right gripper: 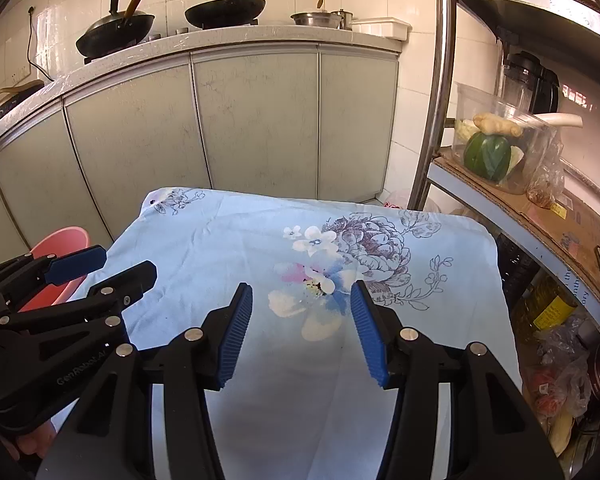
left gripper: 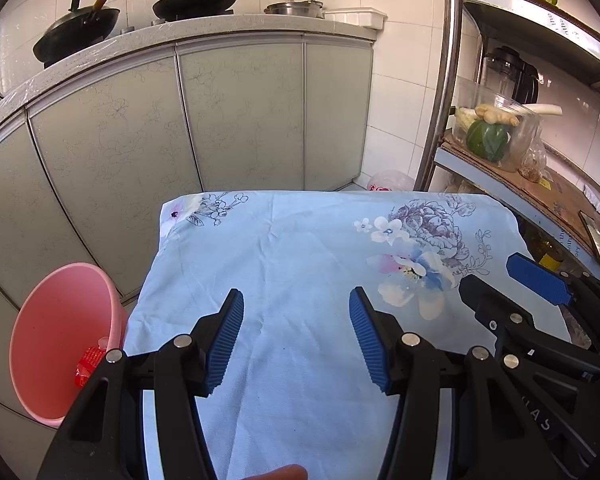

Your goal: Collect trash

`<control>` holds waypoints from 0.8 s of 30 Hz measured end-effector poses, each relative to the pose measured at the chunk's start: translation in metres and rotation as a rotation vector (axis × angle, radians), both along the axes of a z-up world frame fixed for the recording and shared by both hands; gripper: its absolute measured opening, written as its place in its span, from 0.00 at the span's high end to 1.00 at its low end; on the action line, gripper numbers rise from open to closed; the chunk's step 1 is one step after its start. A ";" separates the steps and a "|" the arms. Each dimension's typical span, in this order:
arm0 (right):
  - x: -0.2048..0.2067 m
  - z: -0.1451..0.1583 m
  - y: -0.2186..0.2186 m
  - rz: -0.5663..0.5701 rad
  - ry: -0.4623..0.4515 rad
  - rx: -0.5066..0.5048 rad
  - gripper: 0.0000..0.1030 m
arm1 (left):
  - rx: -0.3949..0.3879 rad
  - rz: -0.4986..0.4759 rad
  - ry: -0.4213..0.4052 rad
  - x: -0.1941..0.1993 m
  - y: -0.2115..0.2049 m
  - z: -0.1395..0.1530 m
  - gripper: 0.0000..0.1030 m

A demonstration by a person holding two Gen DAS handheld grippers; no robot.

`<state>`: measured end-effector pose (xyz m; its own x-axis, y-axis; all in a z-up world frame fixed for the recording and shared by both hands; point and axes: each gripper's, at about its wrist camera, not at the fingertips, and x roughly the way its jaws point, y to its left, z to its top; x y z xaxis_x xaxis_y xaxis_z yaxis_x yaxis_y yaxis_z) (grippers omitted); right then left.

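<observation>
Scene: a small worktop (left gripper: pixel 300 264) under a pale blue flowered cloth, in a kitchen; no loose litter shows on the cloth in either view.
Trash: a red wrapper (left gripper: pixel 89 362) lies inside the pink bin (left gripper: pixel 56 344), which stands on the floor just beside the worktop's left edge.
Left tongs (left gripper: pixel 296 334): wide apart, nothing between the pads, hovering over the near part of the worktop.
Right tongs (right gripper: pixel 302 330): likewise apart and empty, over the printed flower toward the worktop's right side.
Progress: judging by the bare cloth, the collecting looks finished or nearly so.
Risk, cloth: tongs lowered onto the worktop could pinch the loose fabric and drag it.
Risk, bin: it sits close to the worktop's corner; a swing of the left tongs might knock it over.
Risk, crowding: both tongs hang near each other and could collide.
</observation>
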<state>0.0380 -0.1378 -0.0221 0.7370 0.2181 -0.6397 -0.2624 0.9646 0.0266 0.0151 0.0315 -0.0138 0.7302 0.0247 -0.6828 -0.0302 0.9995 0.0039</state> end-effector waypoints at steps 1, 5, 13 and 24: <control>0.000 0.000 0.000 0.000 0.001 0.000 0.50 | 0.001 0.000 0.000 0.000 0.000 0.000 0.47; 0.000 -0.001 0.001 0.001 0.004 0.001 0.50 | 0.002 0.000 0.002 0.001 0.000 -0.001 0.47; 0.002 -0.003 0.001 0.002 0.009 0.002 0.50 | 0.010 -0.004 0.003 0.002 -0.001 -0.003 0.47; 0.002 -0.007 0.000 0.002 0.016 0.009 0.50 | 0.016 -0.009 0.001 0.002 -0.004 -0.004 0.47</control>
